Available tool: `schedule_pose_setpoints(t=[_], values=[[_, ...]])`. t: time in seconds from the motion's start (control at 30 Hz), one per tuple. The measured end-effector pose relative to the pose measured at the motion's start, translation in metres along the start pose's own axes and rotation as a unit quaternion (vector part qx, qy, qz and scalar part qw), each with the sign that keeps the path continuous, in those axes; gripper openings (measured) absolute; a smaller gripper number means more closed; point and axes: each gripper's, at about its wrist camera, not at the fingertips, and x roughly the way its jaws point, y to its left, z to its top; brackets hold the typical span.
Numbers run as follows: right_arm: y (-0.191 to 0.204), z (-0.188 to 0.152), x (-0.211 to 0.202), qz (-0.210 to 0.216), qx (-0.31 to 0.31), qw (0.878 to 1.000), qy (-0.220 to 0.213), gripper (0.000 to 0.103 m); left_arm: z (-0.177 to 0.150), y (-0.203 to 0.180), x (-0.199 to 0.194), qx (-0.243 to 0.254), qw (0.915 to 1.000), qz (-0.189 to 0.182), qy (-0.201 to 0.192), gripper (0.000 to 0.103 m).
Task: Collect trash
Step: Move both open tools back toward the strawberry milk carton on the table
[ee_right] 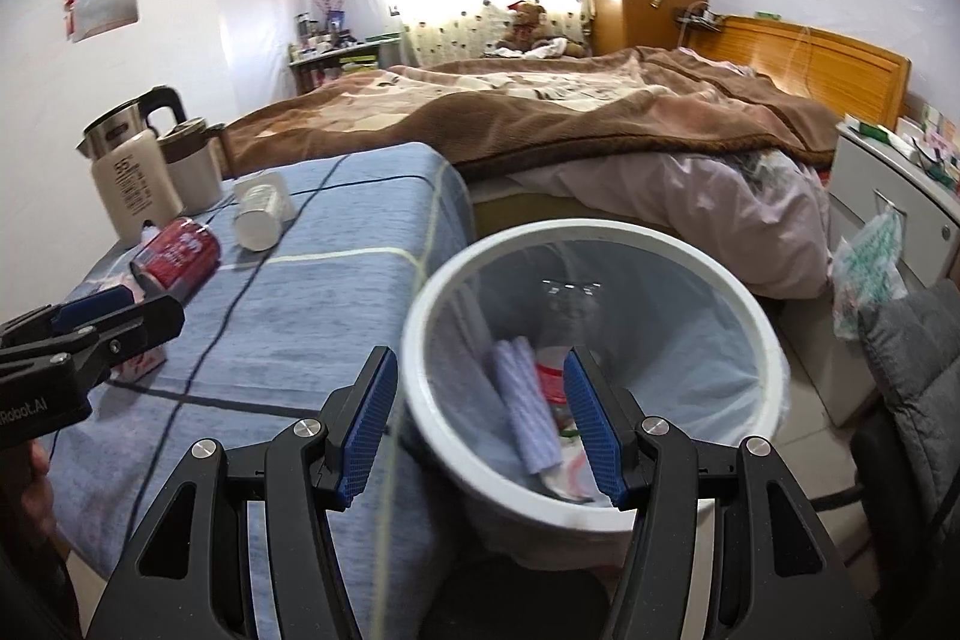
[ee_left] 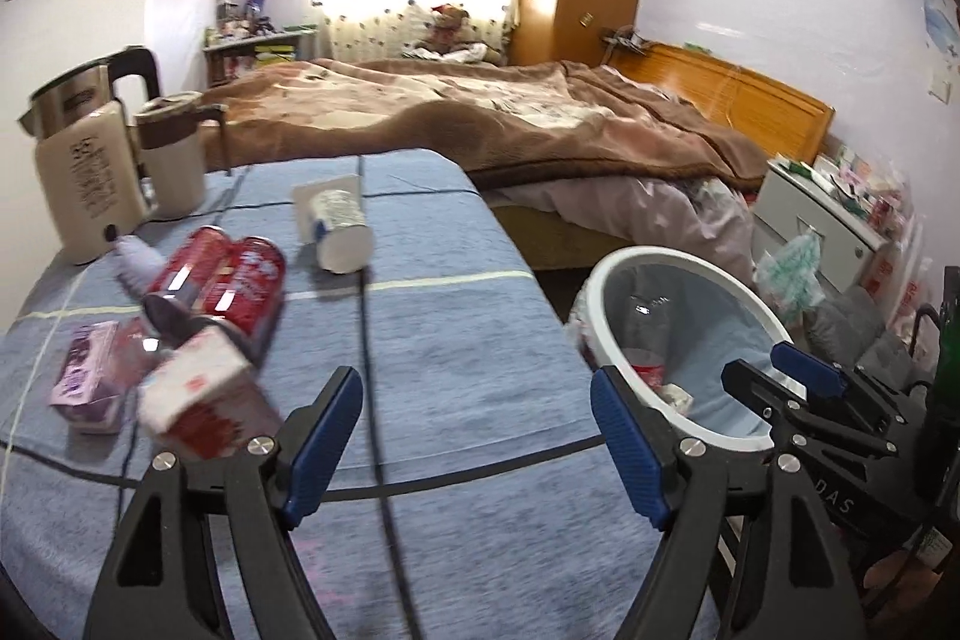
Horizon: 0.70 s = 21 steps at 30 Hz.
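while both pairs of jaws stand apart with nothing between the blue pads, the left gripper (ee_left: 477, 436) hangs over the blue checked tablecloth (ee_left: 456, 328) and the right gripper (ee_right: 480, 424) over the round white plastic bin (ee_right: 774, 340) beside the table's edge. the bin, lined with a thin clear bag, holds a pale lilac ribbed wrapper (ee_right: 525, 400) and a red-and-white crumpled scrap (ee_right: 549, 376).

on the cloth to the left gripper's left lies a cluster of trash: two red drink cans (ee_left: 228, 280) on their sides touching each other, a red-and-white carton (ee_left: 204, 400) just in front of them, and a small purple carton (ee_left: 84, 376) beside it. farther back a white paper cup (ee_left: 336, 226) lies tipped over, well apart from the cans. a cream electric kettle with a black handle (ee_left: 84, 172) and a cream jug with a brown lid (ee_left: 171, 154) stand upright at the far left corner. a black cable (ee_left: 372, 340) runs across the cloth.
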Motion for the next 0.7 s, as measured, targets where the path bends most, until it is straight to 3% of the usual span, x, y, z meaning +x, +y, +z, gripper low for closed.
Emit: schedule_pose_setpoints(t=[0.27, 0.7], values=[[0.031, 0.003, 0.004, 0.035, -0.017, 0.999, -0.002, 0.058, -0.004, 0.032, -0.022, -0.016, 0.9988, 0.042, -0.019, 0.08], [0.094, 0.002, 0.022, 0.114, -0.06, 0.991, 0.02, 0.058, -0.029, 0.104, -0.047, -0.06, 0.9934, 0.098, -0.011, 0.08]])
